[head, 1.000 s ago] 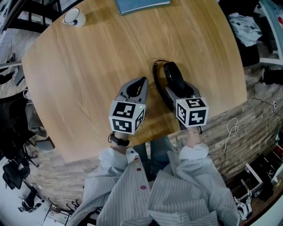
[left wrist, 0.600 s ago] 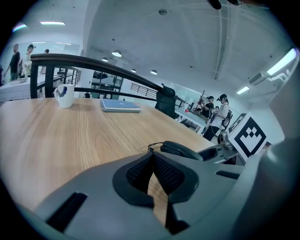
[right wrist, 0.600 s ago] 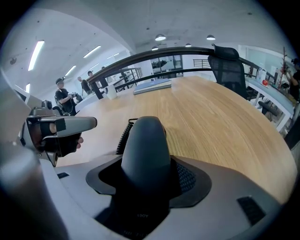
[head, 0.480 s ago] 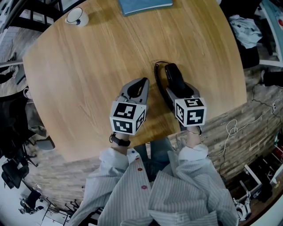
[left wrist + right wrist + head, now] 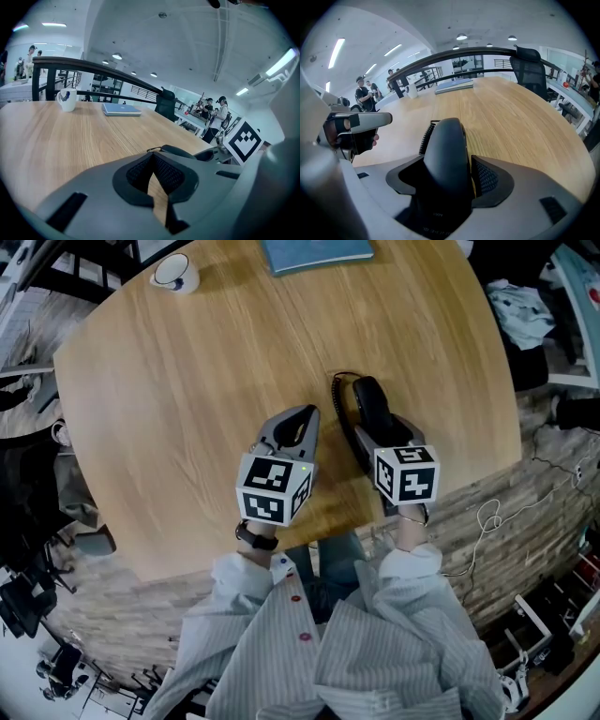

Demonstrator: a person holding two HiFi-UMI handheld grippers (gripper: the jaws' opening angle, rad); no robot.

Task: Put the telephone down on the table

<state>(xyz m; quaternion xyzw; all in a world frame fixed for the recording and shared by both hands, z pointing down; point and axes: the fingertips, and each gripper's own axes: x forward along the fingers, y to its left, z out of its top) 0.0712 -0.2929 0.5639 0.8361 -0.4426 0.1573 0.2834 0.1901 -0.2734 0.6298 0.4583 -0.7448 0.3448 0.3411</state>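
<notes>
The right gripper (image 5: 449, 174) is clamped on the telephone (image 5: 367, 397). Its jaws press the black body from both sides, so the phone lies lengthways along them and points across the worktop (image 5: 187, 381). The coiled cord (image 5: 335, 401) loops at its left. The telephone sits low over the wood near the person's edge; I cannot tell if it touches. The left gripper (image 5: 153, 159) hovers just beside, jaws together on nothing, likely kept out of the way. A mug (image 5: 175, 272) and book (image 5: 317, 251) lie well apart.
</notes>
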